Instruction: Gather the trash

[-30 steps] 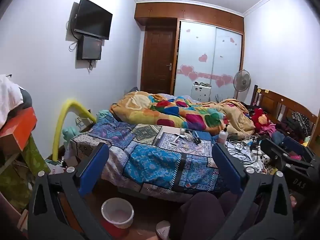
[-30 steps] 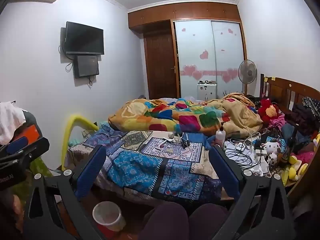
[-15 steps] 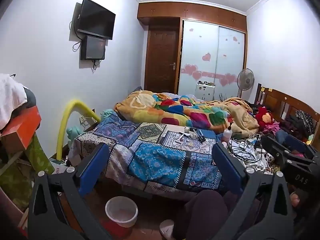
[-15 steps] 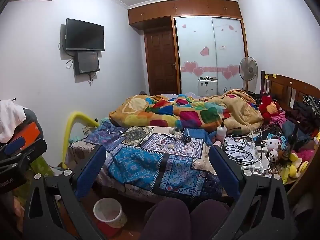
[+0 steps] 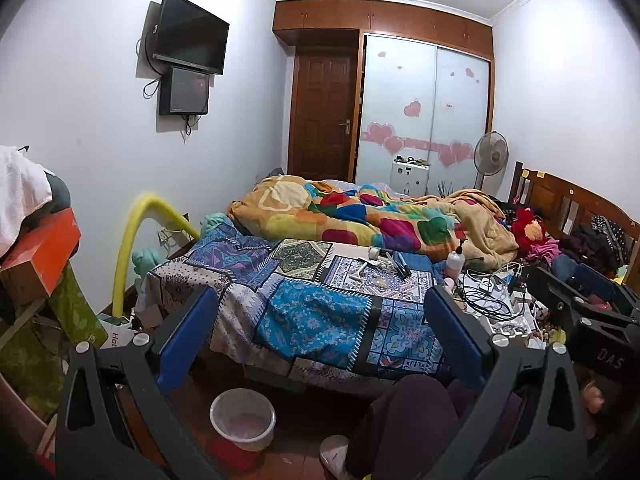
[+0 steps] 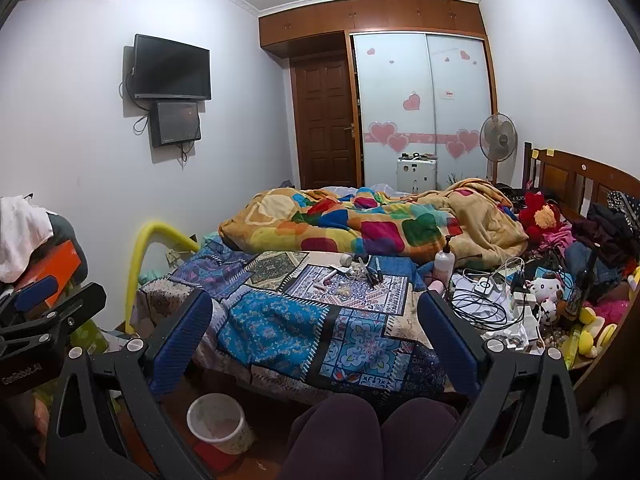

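Note:
Small bits of trash and loose items (image 5: 378,266) lie on the patterned bedspread (image 5: 312,312) near the middle of the bed; they also show in the right wrist view (image 6: 348,278). A white waste bin (image 5: 243,418) stands on the floor below the bed's near edge, also in the right wrist view (image 6: 218,424). My left gripper (image 5: 320,336) is open and empty, held well short of the bed. My right gripper (image 6: 314,338) is open and empty, level with it.
A colourful quilt (image 5: 360,220) is heaped further back. Cables, chargers and a white bottle (image 5: 456,262) clutter the bed's right side, with soft toys (image 6: 548,284). A yellow foam tube (image 5: 132,240) and stacked boxes (image 5: 44,252) stand at the left. The person's knees (image 6: 368,436) are below.
Both grippers have risen and tilted down a little, so the bed and bin sit lower and nearer in view. Both stay open and empty.

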The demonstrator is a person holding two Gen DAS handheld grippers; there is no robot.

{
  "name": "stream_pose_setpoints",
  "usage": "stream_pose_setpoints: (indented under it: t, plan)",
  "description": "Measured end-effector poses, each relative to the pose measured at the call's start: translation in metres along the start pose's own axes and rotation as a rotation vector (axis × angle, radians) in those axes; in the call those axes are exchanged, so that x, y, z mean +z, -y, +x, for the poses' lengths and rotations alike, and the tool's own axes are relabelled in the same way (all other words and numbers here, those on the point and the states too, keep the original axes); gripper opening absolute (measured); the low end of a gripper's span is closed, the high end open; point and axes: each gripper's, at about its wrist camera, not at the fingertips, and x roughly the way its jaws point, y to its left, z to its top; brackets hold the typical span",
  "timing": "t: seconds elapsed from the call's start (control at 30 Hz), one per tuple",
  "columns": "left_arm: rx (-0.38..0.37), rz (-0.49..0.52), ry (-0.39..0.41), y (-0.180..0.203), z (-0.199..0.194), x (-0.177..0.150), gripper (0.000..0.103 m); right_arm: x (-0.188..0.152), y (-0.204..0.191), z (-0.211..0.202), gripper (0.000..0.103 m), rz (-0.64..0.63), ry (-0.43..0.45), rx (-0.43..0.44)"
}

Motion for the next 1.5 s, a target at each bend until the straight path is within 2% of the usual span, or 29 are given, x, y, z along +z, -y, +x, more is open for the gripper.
stream_pose_setpoints:
  t: [0.97, 1.5]
  plan:
    - [0.022, 0.044, -0.008, 0.005, 0.007, -0.008, 0.103, 0.001, -0.008, 0.001, 0.102, -0.012, -0.002, 0.002]
    - [0.028, 0.025, -0.008, 0.001, 0.009, -0.008, 0.103, 0.004, -0.012, 0.000, 0.102, -0.022, -0.008, 0.011]
